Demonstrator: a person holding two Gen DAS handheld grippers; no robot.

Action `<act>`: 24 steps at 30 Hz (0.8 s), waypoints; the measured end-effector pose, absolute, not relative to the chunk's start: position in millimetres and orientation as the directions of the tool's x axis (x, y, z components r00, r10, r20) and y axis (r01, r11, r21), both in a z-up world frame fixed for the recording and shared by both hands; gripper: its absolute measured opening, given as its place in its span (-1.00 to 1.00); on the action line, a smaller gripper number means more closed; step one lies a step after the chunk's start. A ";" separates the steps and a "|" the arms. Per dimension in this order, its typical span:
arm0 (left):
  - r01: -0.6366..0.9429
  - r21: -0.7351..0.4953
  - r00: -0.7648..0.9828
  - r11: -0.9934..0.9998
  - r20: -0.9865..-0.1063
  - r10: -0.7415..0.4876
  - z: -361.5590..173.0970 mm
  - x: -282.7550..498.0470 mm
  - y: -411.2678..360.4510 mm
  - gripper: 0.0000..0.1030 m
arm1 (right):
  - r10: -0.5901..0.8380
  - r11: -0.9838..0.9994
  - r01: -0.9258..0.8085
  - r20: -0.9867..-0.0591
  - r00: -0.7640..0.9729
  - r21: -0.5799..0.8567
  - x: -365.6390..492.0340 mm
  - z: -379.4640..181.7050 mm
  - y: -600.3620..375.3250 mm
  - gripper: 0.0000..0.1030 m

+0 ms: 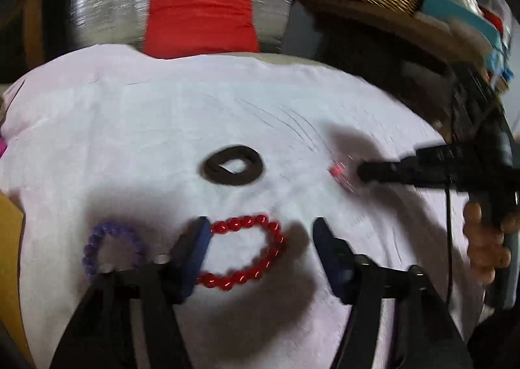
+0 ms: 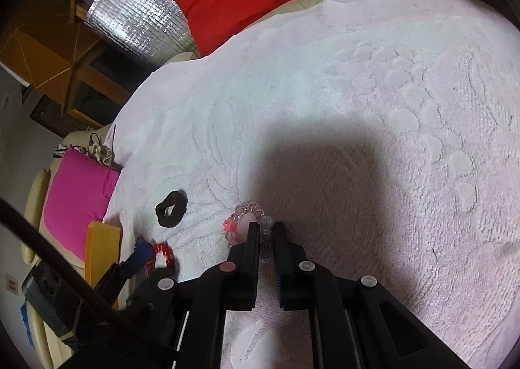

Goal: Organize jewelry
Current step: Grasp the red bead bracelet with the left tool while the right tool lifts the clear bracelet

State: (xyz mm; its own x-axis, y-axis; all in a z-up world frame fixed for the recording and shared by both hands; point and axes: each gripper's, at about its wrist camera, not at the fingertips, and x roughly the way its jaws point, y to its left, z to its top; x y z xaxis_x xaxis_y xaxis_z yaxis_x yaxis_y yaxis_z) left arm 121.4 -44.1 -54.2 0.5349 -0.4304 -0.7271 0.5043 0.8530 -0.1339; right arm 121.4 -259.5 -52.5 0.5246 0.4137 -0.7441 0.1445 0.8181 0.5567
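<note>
So on the pale pink textured towel (image 1: pixel 162 115), left to right: a purple beaded bracelet (image 1: pixel 112 247) lies loose, then a glossy red beaded bracelet (image 1: pixel 247 252) right beside it. The left gripper (image 1: pixel 260 239) sits roughly half open over the red one, its left pad touching the beads, nothing pinched. Behind them a dark brown fabric hair tie (image 1: pixel 232 166). Further right, the right gripper (image 2: pixel 266 239) is clamped nearly shut on a clear beaded bracelet with a pink flower charm (image 2: pixel 242 222). These look light and floppy, probably elastic strung, with slick round beads. I'd pinch across the strand, not on a single bead, or it'll likely squirt out.
</note>
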 end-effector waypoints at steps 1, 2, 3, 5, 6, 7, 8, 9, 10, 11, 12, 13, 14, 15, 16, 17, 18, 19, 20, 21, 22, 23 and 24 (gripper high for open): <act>0.528 -0.152 0.495 0.836 -0.744 -0.448 -57.9 120.4 -47.2 -0.43 | 0.413 0.816 0.146 -0.742 0.529 0.559 120.7 -51.9 -259.6 -0.80; 0.535 -0.144 0.488 0.833 -0.752 -0.443 -60.2 117.8 -49.1 -0.48 | 0.413 0.815 0.147 -0.740 0.531 0.560 120.5 -51.3 -259.3 -0.80; 0.544 -0.130 0.492 0.829 -0.751 -0.441 -58.3 115.2 -49.3 -0.48 | 0.412 0.815 0.146 -0.738 0.534 0.561 120.6 -50.3 -259.0 -0.80; 0.559 -0.137 0.480 0.818 -0.751 -0.454 -55.8 113.4 -47.9 -0.48 | 0.414 0.813 0.143 -0.734 0.538 0.564 120.9 -48.3 -258.1 -0.80; 0.558 -0.142 0.476 0.818 -0.752 -0.456 -55.4 112.9 -46.7 -0.48 | 0.419 0.811 0.141 -0.731 0.539 0.568 121.1 -47.4 -257.4 -0.80; 0.557 -0.141 0.475 0.819 -0.755 -0.453 -55.3 112.7 -45.0 -0.48 | 0.422 0.809 0.139 -0.730 0.538 0.571 121.2 -46.7 -256.8 -0.80; 0.559 -0.138 0.473 0.817 -0.756 -0.452 -55.8 111.3 -43.4 -0.45 | 0.422 0.810 0.139 -0.730 0.537 0.570 121.5 -46.4 -256.1 -0.80; 0.561 -0.137 0.469 0.817 -0.760 -0.449 -56.8 110.9 -42.4 -0.42 | 0.420 0.812 0.139 -0.733 0.536 0.567 122.0 -46.7 -255.6 -0.80; 0.564 -0.138 0.468 0.815 -0.759 -0.452 -58.4 106.2 -42.8 -0.37 | 0.416 0.815 0.141 -0.736 0.534 0.562 122.4 -47.2 -255.1 -0.77; 0.566 -0.136 0.470 0.813 -0.757 -0.454 -58.5 105.1 -43.0 -0.35 | 0.412 0.817 0.146 -0.742 0.530 0.558 122.8 -48.4 -255.0 -0.77; 0.566 -0.127 0.475 0.815 -0.757 -0.448 -58.4 104.3 -44.2 -0.35 | 0.410 0.817 0.153 -0.746 0.525 0.556 123.5 -50.6 -254.7 -0.77; 0.566 -0.122 0.479 0.815 -0.756 -0.446 -57.4 103.4 -44.2 -0.35 | 0.412 0.814 0.156 -0.746 0.524 0.559 124.0 -52.2 -254.9 -0.77; 0.567 -0.119 0.480 0.815 -0.756 -0.445 -57.8 103.3 -46.8 -0.35 | 0.410 0.814 0.156 -0.744 0.528 0.559 124.6 -51.8 -253.5 -0.76; 0.563 -0.113 0.485 0.818 -0.756 -0.439 -57.7 102.4 -50.6 -0.37 | 0.406 0.817 0.153 -0.744 0.531 0.556 124.6 -51.5 -253.1 -0.76; 0.558 -0.106 0.491 0.823 -0.758 -0.430 -56.7 99.0 -51.7 -0.54 | 0.404 0.821 0.146 -0.742 0.535 0.552 124.7 -50.9 -252.1 -0.77; 0.554 -0.105 0.493 0.826 -0.758 -0.427 -55.5 97.8 -52.3 -0.80 | 0.403 0.825 0.135 -0.740 0.539 0.548 124.3 -50.2 -251.1 -0.77; 0.548 -0.113 0.495 0.829 -0.755 -0.430 -54.1 97.8 -52.3 -0.80 | 0.396 0.834 0.123 -0.738 0.546 0.538 124.3 -48.5 -249.1 -0.84; 0.541 -0.114 0.504 0.833 -0.749 -0.430 -52.1 98.1 -53.2 -0.82 | 0.388 0.840 0.113 -0.734 0.557 0.530 123.9 -45.9 -247.5 -0.83; 0.535 -0.111 0.520 0.837 -0.738 -0.430 -48.7 97.0 -53.5 -0.82 | 0.386 0.842 0.105 -0.727 0.568 0.530 123.1 -42.8 -246.7 -0.83; 0.534 -0.107 0.541 0.839 -0.720 -0.436 -42.7 94.4 -52.5 -0.82 | 0.389 0.841 0.097 -0.720 0.575 0.532 122.6 -40.2 -247.1 -0.83; 0.531 -0.109 0.554 0.840 -0.705 -0.442 -38.4 92.3 -49.4 -0.82 | 0.392 0.840 0.087 -0.709 0.586 0.536 121.6 -36.0 -247.0 -0.83; 0.525 -0.117 0.567 0.843 -0.691 -0.449 -33.2 90.8 -46.6 -0.82 | 0.394 0.838 0.078 -0.697 0.599 0.540 120.3 -31.5 -247.3 -0.83; 0.515 -0.133 0.581 0.847 -0.673 -0.458 -26.0 88.7 -41.9 -0.82 | 0.393 0.838 0.070 -0.688 0.610 0.541 119.2 -27.6 -247.7 -0.83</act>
State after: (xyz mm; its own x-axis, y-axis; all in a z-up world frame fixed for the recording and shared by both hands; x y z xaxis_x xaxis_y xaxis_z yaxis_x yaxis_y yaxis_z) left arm 88.7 -41.9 -26.0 0.5811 -0.4583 -0.6726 0.5146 0.8471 -0.1326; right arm 119.2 -247.7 -27.6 0.6104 0.3930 -0.6877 0.0704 0.8379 0.5413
